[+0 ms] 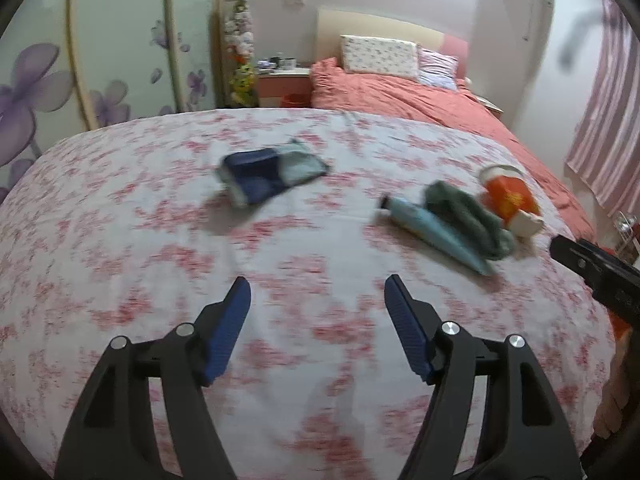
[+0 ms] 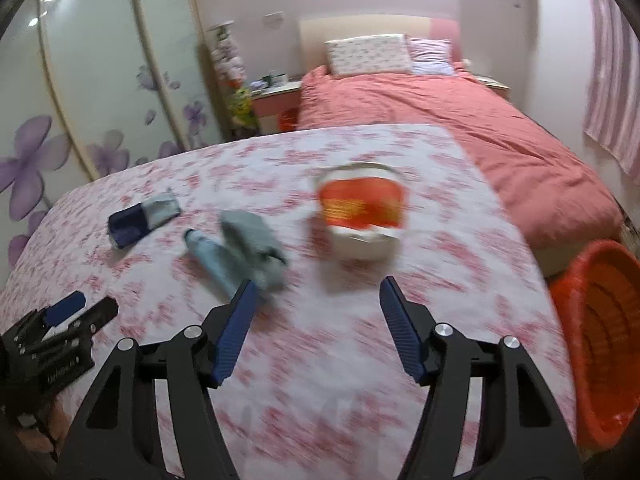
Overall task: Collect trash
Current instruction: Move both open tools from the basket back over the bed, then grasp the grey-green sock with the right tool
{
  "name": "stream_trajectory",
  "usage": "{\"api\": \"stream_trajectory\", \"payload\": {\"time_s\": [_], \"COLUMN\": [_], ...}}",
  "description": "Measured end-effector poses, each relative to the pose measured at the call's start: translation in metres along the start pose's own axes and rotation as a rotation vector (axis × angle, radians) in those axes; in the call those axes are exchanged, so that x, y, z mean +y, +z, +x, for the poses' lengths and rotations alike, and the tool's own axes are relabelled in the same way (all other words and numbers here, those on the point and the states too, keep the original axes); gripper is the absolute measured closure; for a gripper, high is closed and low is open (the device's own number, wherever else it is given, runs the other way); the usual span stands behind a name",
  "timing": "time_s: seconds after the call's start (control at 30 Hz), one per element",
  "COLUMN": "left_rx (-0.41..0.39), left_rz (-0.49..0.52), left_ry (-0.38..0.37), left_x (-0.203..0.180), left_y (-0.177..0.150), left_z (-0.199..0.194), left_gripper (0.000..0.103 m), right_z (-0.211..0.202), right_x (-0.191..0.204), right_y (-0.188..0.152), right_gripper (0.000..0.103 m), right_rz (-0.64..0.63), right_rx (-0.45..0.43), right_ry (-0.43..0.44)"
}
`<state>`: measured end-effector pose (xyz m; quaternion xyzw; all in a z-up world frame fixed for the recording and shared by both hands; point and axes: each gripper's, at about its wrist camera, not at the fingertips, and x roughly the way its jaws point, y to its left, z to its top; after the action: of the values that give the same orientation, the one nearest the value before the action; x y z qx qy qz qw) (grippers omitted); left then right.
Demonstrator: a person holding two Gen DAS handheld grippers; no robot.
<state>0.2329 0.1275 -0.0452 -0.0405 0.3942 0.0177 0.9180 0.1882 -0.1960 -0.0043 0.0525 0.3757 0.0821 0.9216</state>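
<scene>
On a table under a pink-flowered cloth (image 1: 160, 240) lie a dark blue and pale packet (image 1: 268, 176), a light blue tube (image 1: 432, 232), a grey-green cloth (image 1: 468, 216) and a red-and-white paper cup on its side (image 1: 508, 200). My left gripper (image 1: 318, 292) is open and empty, above bare cloth in front of the packet. My right gripper (image 2: 316, 296) is open and empty, just short of the cup (image 2: 362, 212), with the tube (image 2: 212, 260) and cloth (image 2: 256, 244) by its left finger. The packet (image 2: 140, 220) lies far left. Both views are blurred.
An orange plastic basket (image 2: 600, 340) stands on the floor right of the table. A bed with a coral quilt (image 2: 460, 120) lies behind. A wardrobe with purple flowers (image 1: 60, 80) is on the left. The left gripper shows at the right wrist view's lower left (image 2: 68, 316).
</scene>
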Motion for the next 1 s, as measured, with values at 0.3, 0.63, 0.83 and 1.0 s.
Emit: {"api": "stream_trajectory", "payload": {"time_s": [0.3,0.63,0.83,1.0], "left_rx": [0.016,0.032,0.049,0.073], "left_rz": [-0.061,-0.037,-0.006,0.011], "left_ry": [0.016,-0.057,-0.124,-0.114], "left_x": [0.029,-0.013,-0.066,-0.107], "left_y": [-0.003,0.004,0.011,0.022], "left_z": [0.001,0.012,0.027,0.048], "left_gripper": [0.034,0.03,0.024,0.023], "right_z": [0.055,0.024,-0.01,-0.011], "right_x": [0.032,0.001,-0.049,-0.089], "right_y": [0.012,-0.008,-0.025,-0.028], "right_gripper": [0.056,0.093,0.093,0.093], "right_rz": [-0.03,0.009,0.084,0.17], "right_rx": [0.094,0.036,-0.04,-0.021], "right_ry": [-0.009,-0.04,-0.168,-0.245]}}
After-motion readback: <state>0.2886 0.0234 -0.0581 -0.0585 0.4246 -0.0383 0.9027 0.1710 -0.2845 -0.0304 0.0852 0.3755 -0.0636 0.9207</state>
